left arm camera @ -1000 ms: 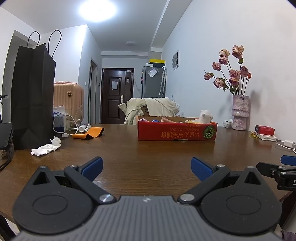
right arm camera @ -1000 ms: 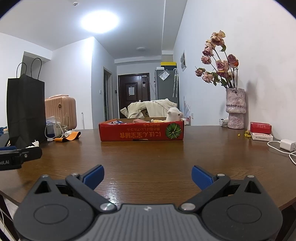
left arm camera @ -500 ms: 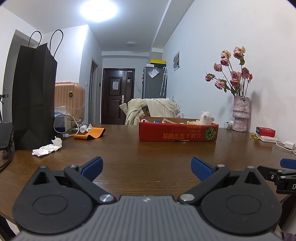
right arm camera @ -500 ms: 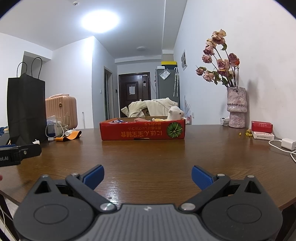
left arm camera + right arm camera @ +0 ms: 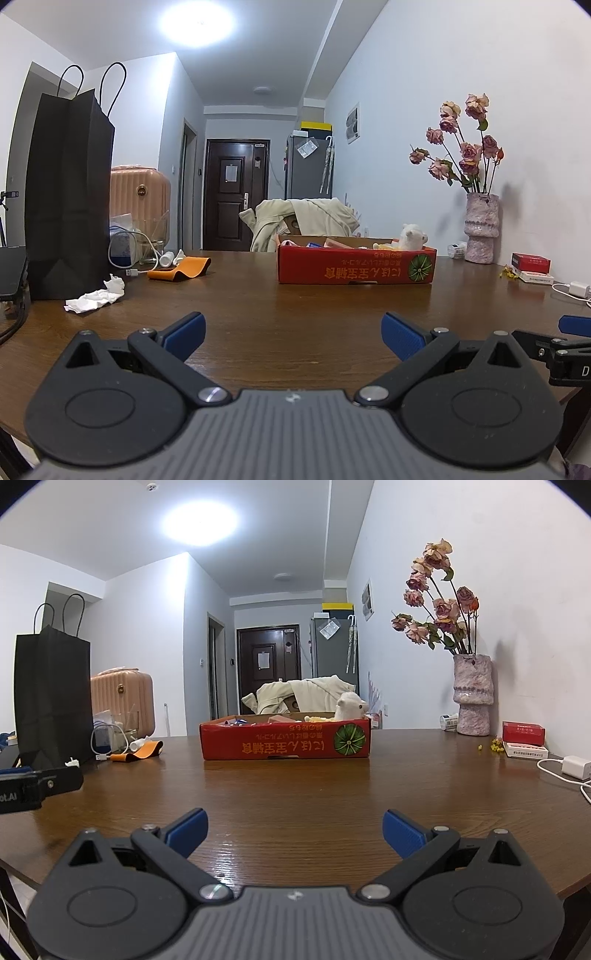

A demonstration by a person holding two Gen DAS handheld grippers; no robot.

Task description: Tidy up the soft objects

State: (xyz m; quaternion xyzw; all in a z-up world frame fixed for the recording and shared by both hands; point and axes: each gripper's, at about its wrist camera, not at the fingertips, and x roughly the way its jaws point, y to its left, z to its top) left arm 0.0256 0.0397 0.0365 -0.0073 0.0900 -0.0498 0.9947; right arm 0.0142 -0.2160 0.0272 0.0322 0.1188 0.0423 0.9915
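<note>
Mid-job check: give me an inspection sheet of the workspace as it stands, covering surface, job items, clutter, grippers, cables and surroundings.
Surface: brown wooden table, glossy.
Job's things: red cardboard box mid-table; white plush toy sticks out at its right end; other contents hard to tell.
Clutter: black paper bag, crumpled tissue, orange strap, flower vase, small red box.
Grippers: left gripper and right gripper both open, empty, low over the near table edge.
Cables: white charger with cord at right; white cable by the bag.
Surroundings: pink suitcase, dark door, beige jacket behind the box.
</note>
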